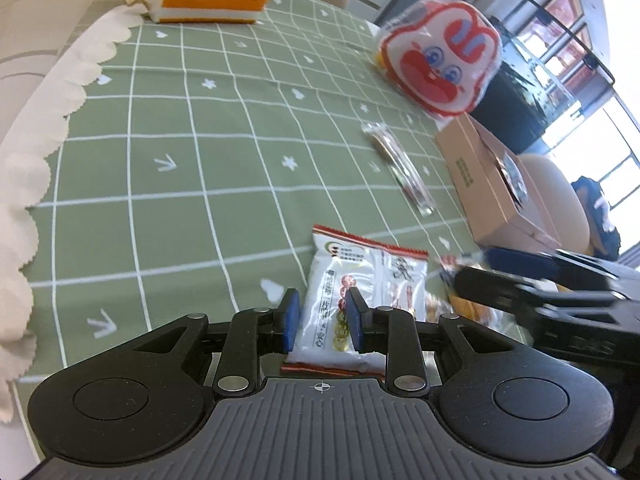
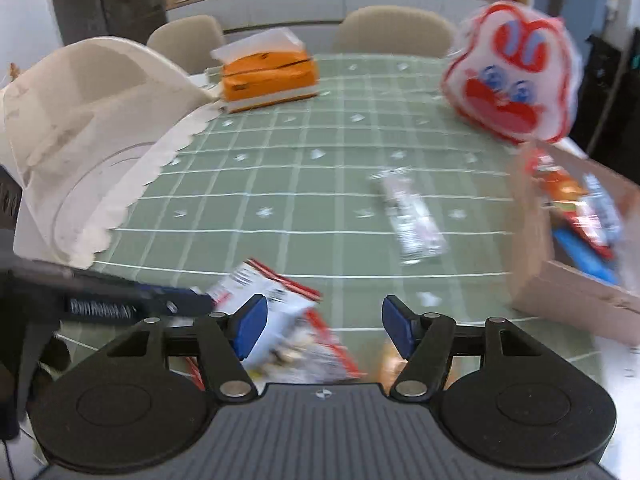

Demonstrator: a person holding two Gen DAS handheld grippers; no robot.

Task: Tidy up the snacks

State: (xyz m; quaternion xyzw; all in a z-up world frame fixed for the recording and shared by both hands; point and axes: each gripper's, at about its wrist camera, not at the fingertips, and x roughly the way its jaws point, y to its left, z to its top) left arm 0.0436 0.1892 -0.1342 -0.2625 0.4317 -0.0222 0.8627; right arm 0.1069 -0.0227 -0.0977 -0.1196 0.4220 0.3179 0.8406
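Snack packet sat pinched in left gripper, seemingly lifted for boxing; right gripper stood half-open, empty, near box.

White red-edged snack packet lay flat on the table; clear-wrapped stick snack lay beyond it; cardboard box held several packets.

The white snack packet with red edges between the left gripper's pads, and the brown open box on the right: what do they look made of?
The white snack packet with red edges looks like glossy plastic film: it creases and shines, with crimped ends. The brown open box looks like matte cardboard: flat, stiff walls, a dull surface, folded flaps.
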